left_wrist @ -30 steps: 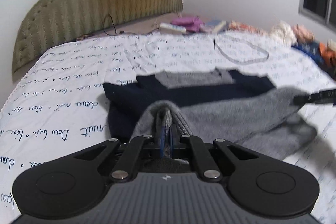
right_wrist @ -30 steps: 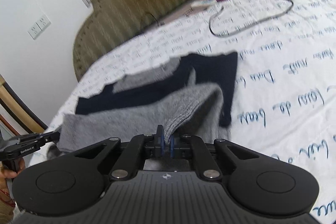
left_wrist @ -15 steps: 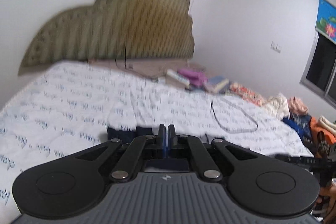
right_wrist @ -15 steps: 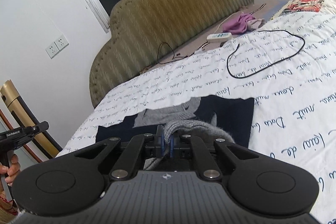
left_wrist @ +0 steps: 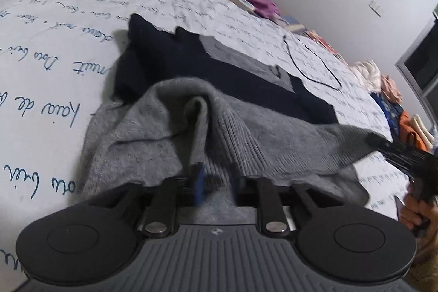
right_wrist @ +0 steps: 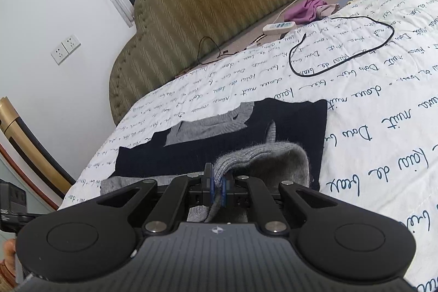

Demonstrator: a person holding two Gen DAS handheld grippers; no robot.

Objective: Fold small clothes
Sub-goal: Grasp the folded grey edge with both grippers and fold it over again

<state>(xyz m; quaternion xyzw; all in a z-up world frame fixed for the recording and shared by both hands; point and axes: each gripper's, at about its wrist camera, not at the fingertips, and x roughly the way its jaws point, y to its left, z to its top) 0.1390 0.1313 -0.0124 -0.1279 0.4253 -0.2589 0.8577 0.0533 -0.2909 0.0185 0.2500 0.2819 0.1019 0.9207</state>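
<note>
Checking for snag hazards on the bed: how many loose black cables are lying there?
2. One black cable loops on the white quilt, beyond the sweater. A thinner cable lies by the headboard. Others may be hidden.

Bedsheet (right_wrist: 383, 111): repeated blue cursive script printed all over, seen upside down; fragments legible as "nuit", "de" and "Dou"; remainder not readable | Gripper body (right_wrist: 216, 230): small white logo mark, no lettering | No other legible text, numbers or signs.
</note>
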